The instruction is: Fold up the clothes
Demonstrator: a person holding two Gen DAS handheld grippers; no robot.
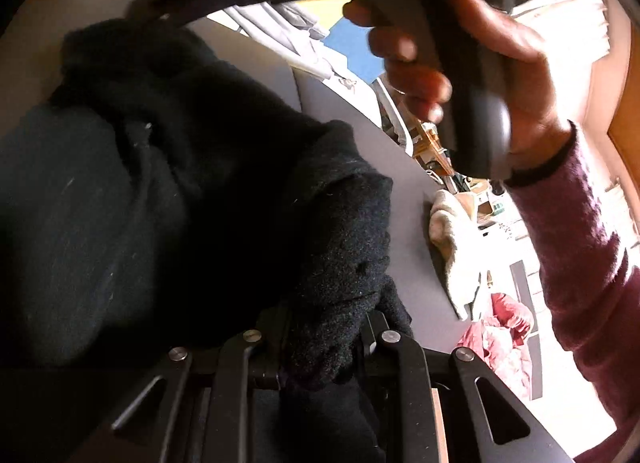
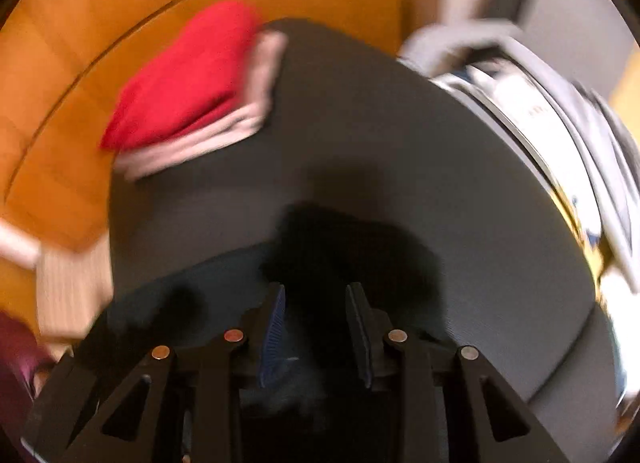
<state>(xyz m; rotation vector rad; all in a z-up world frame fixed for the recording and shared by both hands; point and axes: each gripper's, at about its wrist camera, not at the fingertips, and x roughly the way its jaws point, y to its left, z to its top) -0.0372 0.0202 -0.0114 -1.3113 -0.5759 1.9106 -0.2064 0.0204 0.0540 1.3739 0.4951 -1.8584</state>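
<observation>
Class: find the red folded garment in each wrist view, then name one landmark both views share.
Left wrist view: red garment at lower right, beyond the grey table's edge.
Right wrist view: red garment at upper left, on a pale folded pile at the table's far edge.
Shared landmark: the grey table.

A dark grey table (image 2: 380, 135) filled the middle of the right wrist view, its rounded edge curving above an orange-brown wooden floor (image 2: 72, 75). A pale wooden panel (image 2: 68, 283) stood at the lower left. Bright daylight washed out the right side of the left wrist view, where the grey tabletop (image 1: 372, 183) ended.
</observation>
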